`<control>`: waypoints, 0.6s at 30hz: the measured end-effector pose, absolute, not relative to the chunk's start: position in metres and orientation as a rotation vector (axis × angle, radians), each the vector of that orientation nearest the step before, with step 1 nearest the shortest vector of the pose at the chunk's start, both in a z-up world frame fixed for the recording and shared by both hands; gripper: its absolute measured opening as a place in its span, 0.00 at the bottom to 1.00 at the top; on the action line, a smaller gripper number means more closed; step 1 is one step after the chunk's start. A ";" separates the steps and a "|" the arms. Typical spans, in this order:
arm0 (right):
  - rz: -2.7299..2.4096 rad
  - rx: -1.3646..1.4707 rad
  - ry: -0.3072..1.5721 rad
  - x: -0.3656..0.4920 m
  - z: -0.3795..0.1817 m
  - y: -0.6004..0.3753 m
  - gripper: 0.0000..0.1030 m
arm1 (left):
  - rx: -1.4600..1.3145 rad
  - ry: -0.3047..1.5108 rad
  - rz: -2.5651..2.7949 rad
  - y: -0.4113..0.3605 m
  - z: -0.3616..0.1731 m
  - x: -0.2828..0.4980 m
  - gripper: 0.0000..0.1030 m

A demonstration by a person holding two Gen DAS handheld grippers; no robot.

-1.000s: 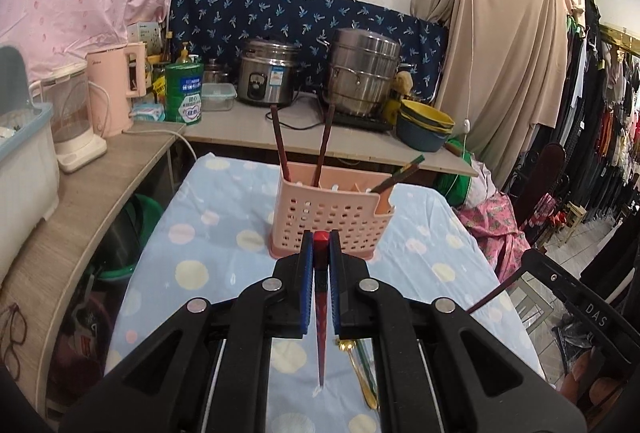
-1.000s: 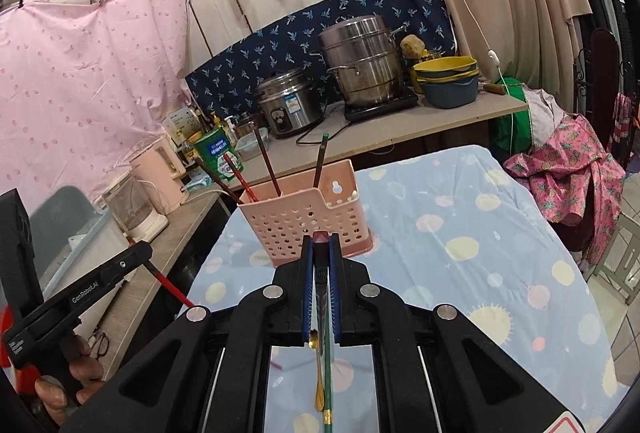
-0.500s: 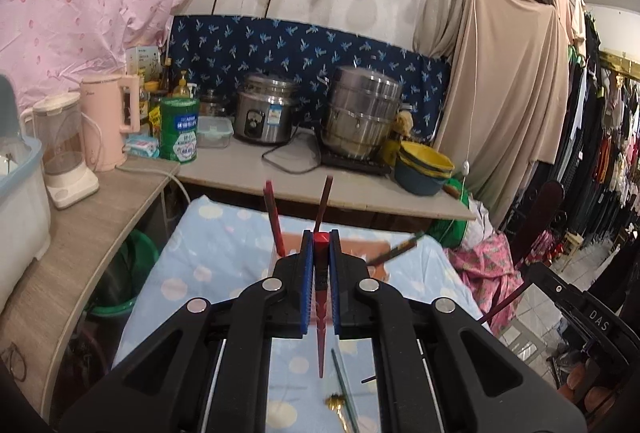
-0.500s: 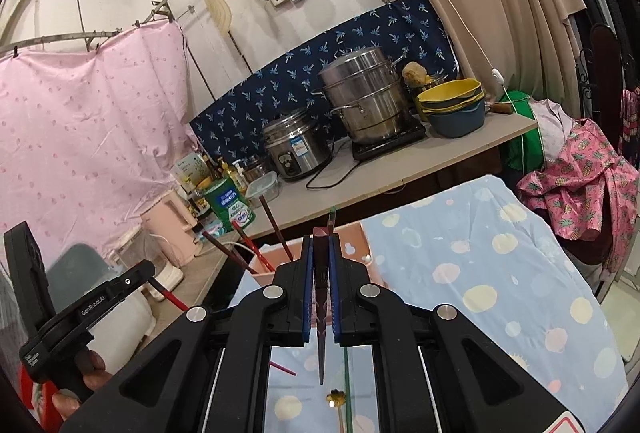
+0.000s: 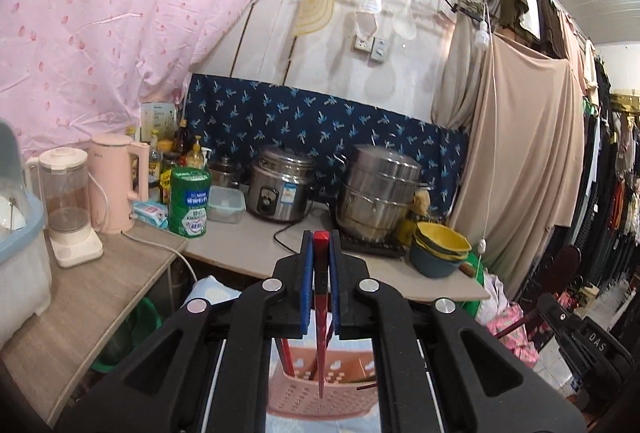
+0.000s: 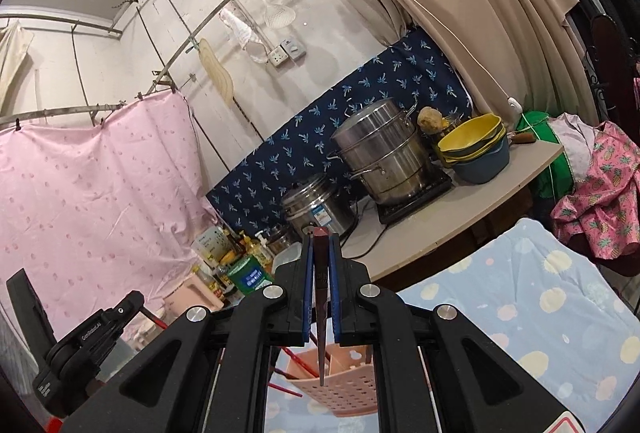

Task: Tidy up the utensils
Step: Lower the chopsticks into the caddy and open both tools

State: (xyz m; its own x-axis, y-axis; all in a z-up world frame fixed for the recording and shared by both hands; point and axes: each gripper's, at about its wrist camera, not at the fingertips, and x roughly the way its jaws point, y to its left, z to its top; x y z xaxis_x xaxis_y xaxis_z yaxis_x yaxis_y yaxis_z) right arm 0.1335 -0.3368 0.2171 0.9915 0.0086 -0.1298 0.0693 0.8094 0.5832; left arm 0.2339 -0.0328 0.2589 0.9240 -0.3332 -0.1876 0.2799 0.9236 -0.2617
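Note:
My left gripper (image 5: 320,241) is shut on a red chopstick (image 5: 320,353) that hangs tip-down over the pink perforated utensil holder (image 5: 296,399). The right gripper (image 6: 321,239) is shut on a dark brown chopstick (image 6: 321,337), its tip just above the same holder (image 6: 348,393). Several chopsticks stand in the holder. In the right wrist view the left gripper (image 6: 134,303) shows at the lower left. In the left wrist view the right gripper (image 5: 550,311) shows at the lower right.
The holder stands on a table with a blue dotted cloth (image 6: 520,293). Behind it a counter (image 5: 248,253) carries a rice cooker (image 5: 280,189), a steel steamer pot (image 5: 380,193), stacked bowls (image 5: 440,249), a green tin and a pink kettle. Clothes hang at the right.
Both grippers have risen and tipped upward, each keeping its chopstick. The holder has slid to the bottom of both views, and the utensils lying on the cloth have dropped out of sight.

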 end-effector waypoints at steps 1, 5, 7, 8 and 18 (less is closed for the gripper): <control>-0.034 0.638 0.122 0.138 0.217 -0.338 0.07 | -0.243 0.224 -0.310 -0.033 0.260 0.237 0.07; -0.048 0.661 0.118 0.157 0.211 -0.341 0.07 | -0.256 0.225 -0.299 -0.035 0.259 0.254 0.07; -0.058 0.660 0.138 0.167 0.206 -0.340 0.07 | -0.244 0.236 -0.291 -0.038 0.256 0.261 0.07; -0.063 0.657 0.152 0.172 0.203 -0.340 0.07 | -0.238 0.240 -0.286 -0.039 0.253 0.264 0.07; -0.076 0.626 0.272 0.199 0.171 -0.333 0.07 | -0.194 0.320 -0.286 -0.051 0.221 0.281 0.07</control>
State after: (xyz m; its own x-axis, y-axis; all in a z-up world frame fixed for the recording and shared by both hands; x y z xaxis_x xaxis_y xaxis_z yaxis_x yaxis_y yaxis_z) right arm 0.1992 -0.3332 0.1706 0.9618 0.0117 -0.2735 0.1517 0.8088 0.5682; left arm 0.2814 -0.0507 0.2212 0.9098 -0.3058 -0.2807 0.2449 0.9414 -0.2318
